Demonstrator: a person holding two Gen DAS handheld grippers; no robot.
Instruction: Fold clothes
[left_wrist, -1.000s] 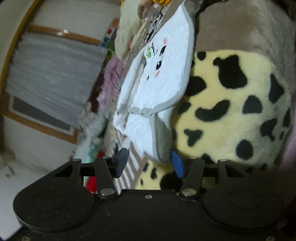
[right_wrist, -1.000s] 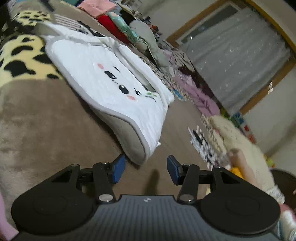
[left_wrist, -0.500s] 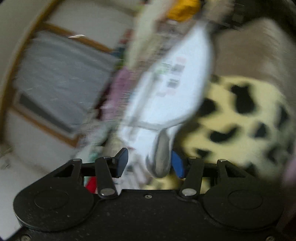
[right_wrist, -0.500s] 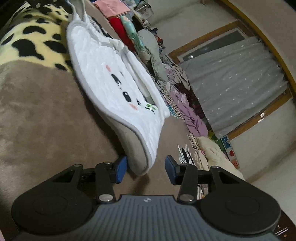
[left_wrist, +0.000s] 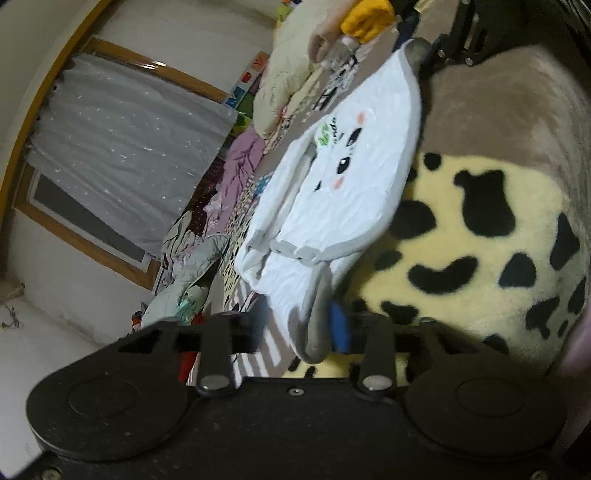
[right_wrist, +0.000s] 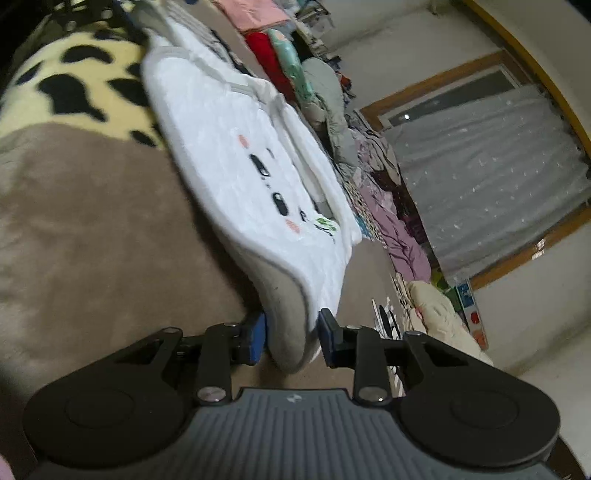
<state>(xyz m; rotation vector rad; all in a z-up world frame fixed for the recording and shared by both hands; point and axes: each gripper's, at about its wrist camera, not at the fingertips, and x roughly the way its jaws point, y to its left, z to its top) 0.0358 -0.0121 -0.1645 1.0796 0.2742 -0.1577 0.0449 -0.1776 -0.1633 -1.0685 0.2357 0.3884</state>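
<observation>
Looking along the left gripper (left_wrist: 299, 326): a white quilted baby garment (left_wrist: 332, 192) with a grey trim and a printed cartoon face stretches away from the camera over a cow-print blanket (left_wrist: 480, 240) and the brown blanket (left_wrist: 498, 110) next to it. The garment's near grey-trimmed corner hangs down between the fingers (left_wrist: 338, 325). The blue pad on the right touches the cloth; the left finger is motion-blurred, so whether the pair is clamped cannot be told. At the garment's far corner a dark gripper frame shows, with a person's hand (left_wrist: 325, 40) and a yellow sleeve (left_wrist: 365, 18) above. Heaped clothes (left_wrist: 207, 240) lie along the far side, under a grey curtain (left_wrist: 122, 155) in a wood-framed window.

Right wrist view: the right gripper (right_wrist: 290, 334) points low across the brown blanket (right_wrist: 92, 229), tilted slightly. The garment (right_wrist: 240, 155) runs from the cow-print blanket (right_wrist: 66, 85) towards the camera, its grey-edged corner dropping between the fingers (right_wrist: 256, 334). Both blue pads sit close against the fold, left pad touching; a sliver of gap shows at the right pad, so a firm clamp cannot be confirmed. Piled clothes (right_wrist: 388, 206) and the curtain (right_wrist: 480, 177) lie beyond.
</observation>
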